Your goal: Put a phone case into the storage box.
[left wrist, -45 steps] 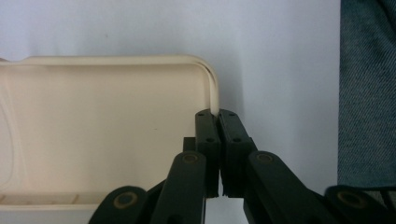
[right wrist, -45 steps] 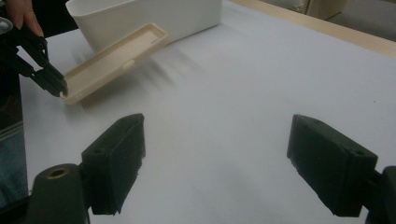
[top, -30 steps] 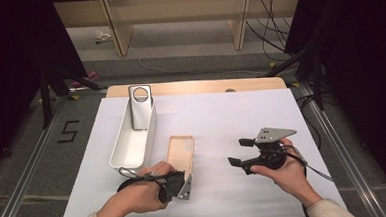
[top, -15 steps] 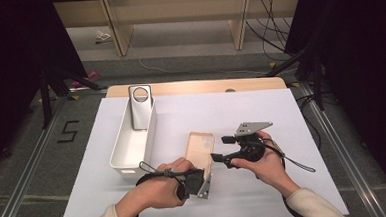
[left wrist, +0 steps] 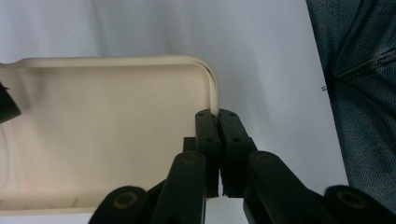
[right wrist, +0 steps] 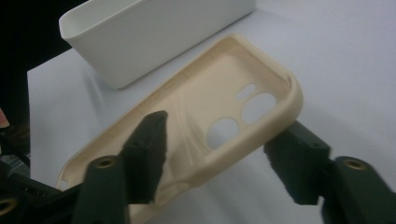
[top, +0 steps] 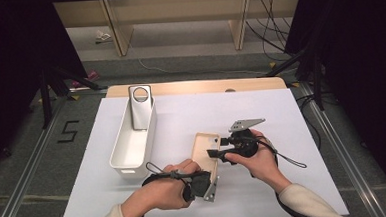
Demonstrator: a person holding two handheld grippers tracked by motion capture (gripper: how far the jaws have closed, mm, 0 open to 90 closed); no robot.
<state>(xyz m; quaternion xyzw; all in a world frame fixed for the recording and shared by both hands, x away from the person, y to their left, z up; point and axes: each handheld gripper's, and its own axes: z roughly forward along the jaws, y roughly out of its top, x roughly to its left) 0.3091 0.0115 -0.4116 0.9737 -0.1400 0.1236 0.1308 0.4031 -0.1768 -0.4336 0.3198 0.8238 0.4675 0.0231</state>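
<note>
Left tool (top: 208, 184) is clamping the cream phone case (top: 204, 150) rim, steadying it; right tool (top: 216, 153), jaws just closing, is straddling the camera-cutout end unpinched.

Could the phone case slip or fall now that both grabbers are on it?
Maybe. The left gripper is shut on just the thin rim at one corner of the phone case, so it could twist or slip out. The right gripper has just been closing, with the case's side wall between its jaws but the pads not clearly pressing yet; a lopsided squeeze might bend the soft wall or tip the case toward the white bin.
</note>
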